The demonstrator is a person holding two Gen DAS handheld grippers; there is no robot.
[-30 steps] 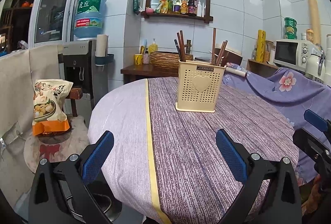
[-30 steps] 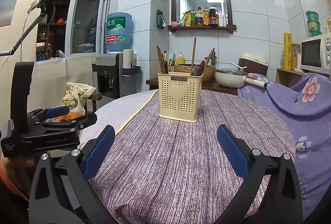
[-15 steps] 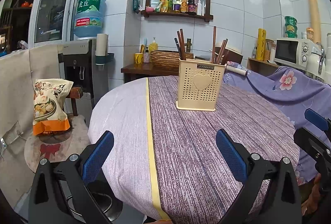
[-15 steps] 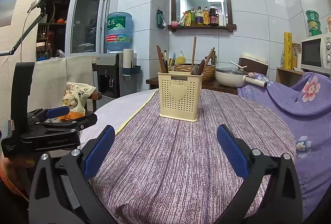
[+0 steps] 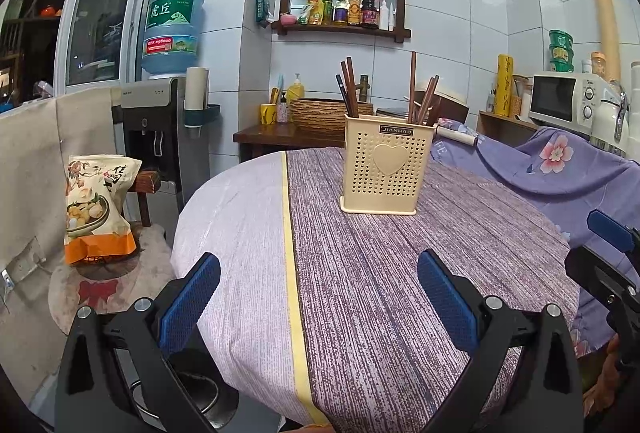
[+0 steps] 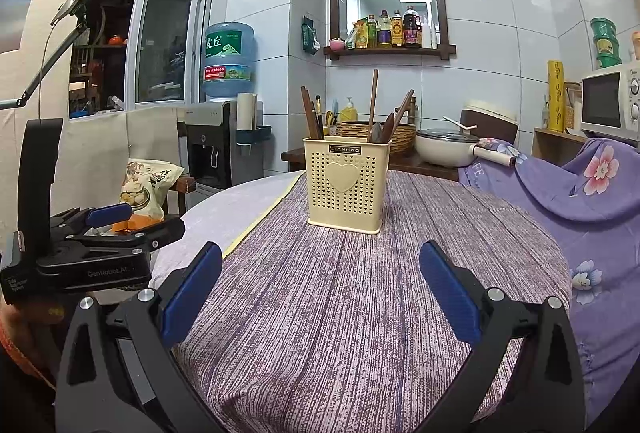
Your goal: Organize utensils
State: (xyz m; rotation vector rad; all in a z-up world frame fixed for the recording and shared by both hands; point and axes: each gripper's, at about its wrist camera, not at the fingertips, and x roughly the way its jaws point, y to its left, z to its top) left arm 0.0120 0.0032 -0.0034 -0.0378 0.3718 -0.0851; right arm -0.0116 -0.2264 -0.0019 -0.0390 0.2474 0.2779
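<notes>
Left wrist view: left gripper (image 5: 318, 295) held over the near edge of a round table (image 5: 240, 233), its 2 blue-padded fingers (image 5: 188, 303) spread wide apart, gripping nothing. Cream perforated utensil holder (image 5: 386, 165) stood upright on the purple striped cloth at 12 o'clock, well apart from the fingers, with dark wooden chopsticks (image 5: 412, 89) leaning inside. Snack bag (image 5: 98, 205) sat on a chair at 9 o'clock. Part of the right gripper (image 5: 608, 257) showed at 3 o'clock.

Right wrist view: right gripper (image 6: 320, 287) likewise spread wide, empty. Same utensil holder (image 6: 346, 187) stood at 12 o'clock, chopsticks (image 6: 374, 97) and a dark spoon upright within. Left gripper (image 6: 108, 217) seen side-on at 9 o'clock.
</notes>
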